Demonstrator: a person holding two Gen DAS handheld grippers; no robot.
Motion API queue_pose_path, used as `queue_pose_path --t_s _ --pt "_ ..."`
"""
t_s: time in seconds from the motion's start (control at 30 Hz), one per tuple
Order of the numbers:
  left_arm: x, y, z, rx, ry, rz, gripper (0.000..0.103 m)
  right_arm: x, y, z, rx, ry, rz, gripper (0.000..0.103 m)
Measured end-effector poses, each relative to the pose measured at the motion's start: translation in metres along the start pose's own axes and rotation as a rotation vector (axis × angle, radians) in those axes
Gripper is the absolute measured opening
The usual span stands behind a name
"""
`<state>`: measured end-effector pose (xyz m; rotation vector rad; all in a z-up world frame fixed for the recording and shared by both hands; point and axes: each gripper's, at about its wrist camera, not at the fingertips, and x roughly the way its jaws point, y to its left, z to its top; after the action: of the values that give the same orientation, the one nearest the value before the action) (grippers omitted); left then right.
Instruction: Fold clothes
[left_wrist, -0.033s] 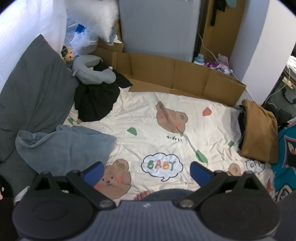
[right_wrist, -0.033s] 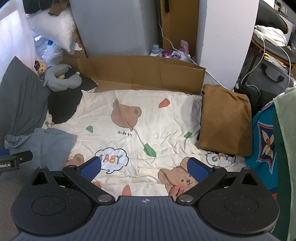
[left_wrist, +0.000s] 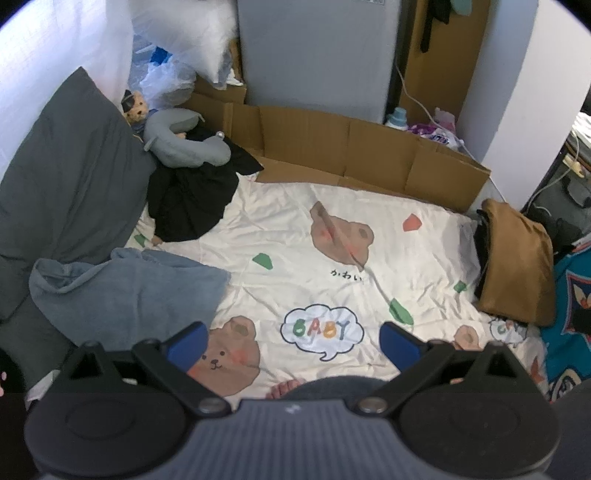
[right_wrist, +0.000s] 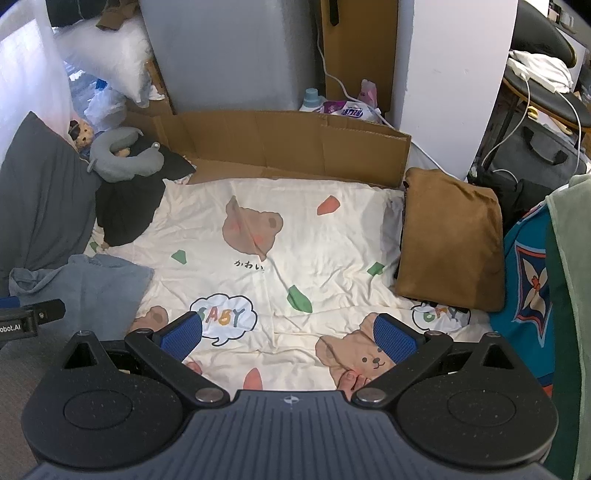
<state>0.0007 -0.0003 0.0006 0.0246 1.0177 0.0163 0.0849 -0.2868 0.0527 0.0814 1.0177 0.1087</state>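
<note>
- Now both the left gripper (left_wrist: 291, 338) and right gripper (right_wrist: 288, 332) hung wide open, holding nothing.
- Left of them lay the crumpled blue cloth (left_wrist: 125, 291).
- A shallow pinch might let it slip.

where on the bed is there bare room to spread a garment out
The middle of the bear sheet lies bare, bordered by the cardboard, brown folded garment and blue-grey garment. The left edge is crowded: black garment, neck pillow.
</note>
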Motion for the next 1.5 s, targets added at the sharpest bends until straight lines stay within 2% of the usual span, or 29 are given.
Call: queue_pose_path --t_s 0.3,0.9,1.5 --pt "-0.003 0.0 0.0 0.005 0.005 -0.019 0.1 0.0 0.001 -0.001 -0.003 0.004 -0.01 0.102" --pt "0.0 0.008 0.002 0.01 0.001 -0.002 0.1 0.001 0.002 -0.002 0.008 0.015 -0.007 0.102" --pt "-0.002 -0.005 -0.001 0.03 0.0 0.027 0.1 0.0 -0.004 -0.002 0.032 0.003 0.015 0.102"
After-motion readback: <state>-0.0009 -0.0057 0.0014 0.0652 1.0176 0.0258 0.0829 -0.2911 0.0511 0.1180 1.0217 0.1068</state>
